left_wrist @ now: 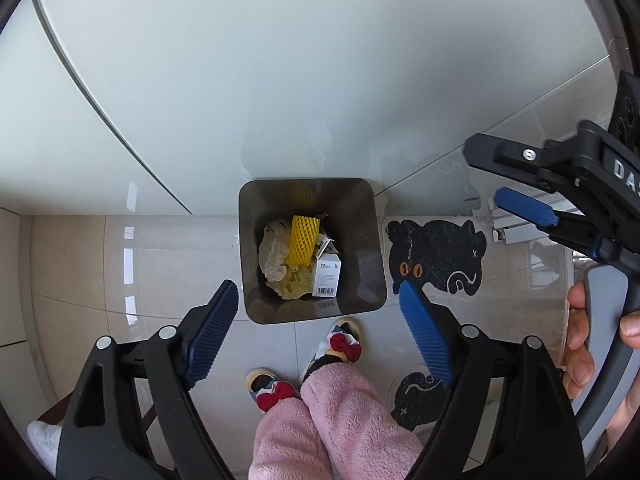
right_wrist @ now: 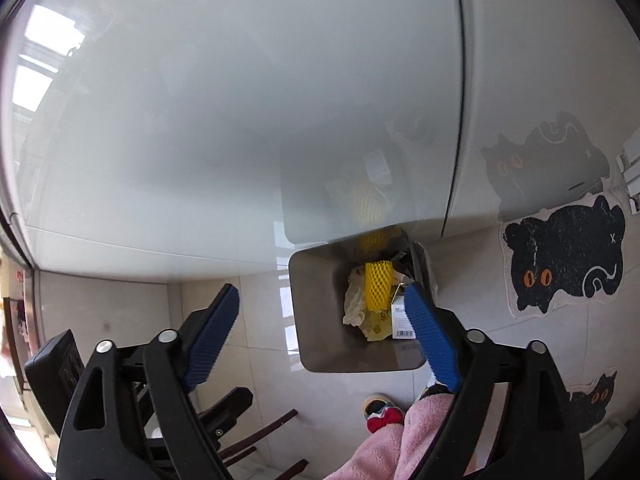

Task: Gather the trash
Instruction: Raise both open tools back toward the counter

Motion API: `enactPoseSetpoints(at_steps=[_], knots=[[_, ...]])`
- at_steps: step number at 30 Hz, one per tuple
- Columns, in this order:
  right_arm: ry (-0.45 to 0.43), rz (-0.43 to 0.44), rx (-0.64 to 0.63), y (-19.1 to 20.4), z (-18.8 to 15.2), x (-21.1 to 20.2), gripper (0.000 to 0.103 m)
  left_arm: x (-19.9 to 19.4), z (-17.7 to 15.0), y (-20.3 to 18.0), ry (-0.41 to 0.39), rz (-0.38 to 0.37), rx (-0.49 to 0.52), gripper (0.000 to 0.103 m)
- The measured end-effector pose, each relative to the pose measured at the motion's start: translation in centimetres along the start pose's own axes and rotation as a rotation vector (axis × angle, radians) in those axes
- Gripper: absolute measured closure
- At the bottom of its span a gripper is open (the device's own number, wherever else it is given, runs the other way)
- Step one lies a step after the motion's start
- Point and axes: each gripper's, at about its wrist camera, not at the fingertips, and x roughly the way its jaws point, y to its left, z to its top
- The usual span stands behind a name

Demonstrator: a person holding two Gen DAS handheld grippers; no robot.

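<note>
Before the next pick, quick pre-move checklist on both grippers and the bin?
1. Left gripper empty, jaws wide: ok.
2. Right gripper empty, jaws wide: ok.
3. Trash inside the gray bin: yellow foam fruit net, white barcoded box, crumpled wrappers all below the rim: ok.
4. Bin upright on the tile floor: ok.
5. Person's slippers close to the bin's near edge: not ok.
6. More trash left to collect: cannot tell.

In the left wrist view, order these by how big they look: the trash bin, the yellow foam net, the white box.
1. trash bin
2. yellow foam net
3. white box; only slightly smaller than the net, so this is uncertain.
</note>
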Motion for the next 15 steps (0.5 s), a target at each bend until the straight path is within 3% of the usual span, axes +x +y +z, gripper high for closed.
enactPoseSetpoints(at_steps=[1, 5, 15], knots=[[-0.012, -0.008, -0.011, 0.3, -0.1, -1.4, 0.003, -1.1, 0.1, -0.2, -0.010, 0.005, 0.005, 0.020], [-0.049, -0.036, -0.070, 1.2, -0.6, -6.7, 0.003, -6.0, 0.6, -1.4, -0.070, 0.024, 0.030, 0.009], [-0.258, -0.024, -0.164, 4.0, 0.9, -19.8, 0.003, -18.3, 3.6, -4.9, -0.263, 0.020, 0.092, 0.008]])
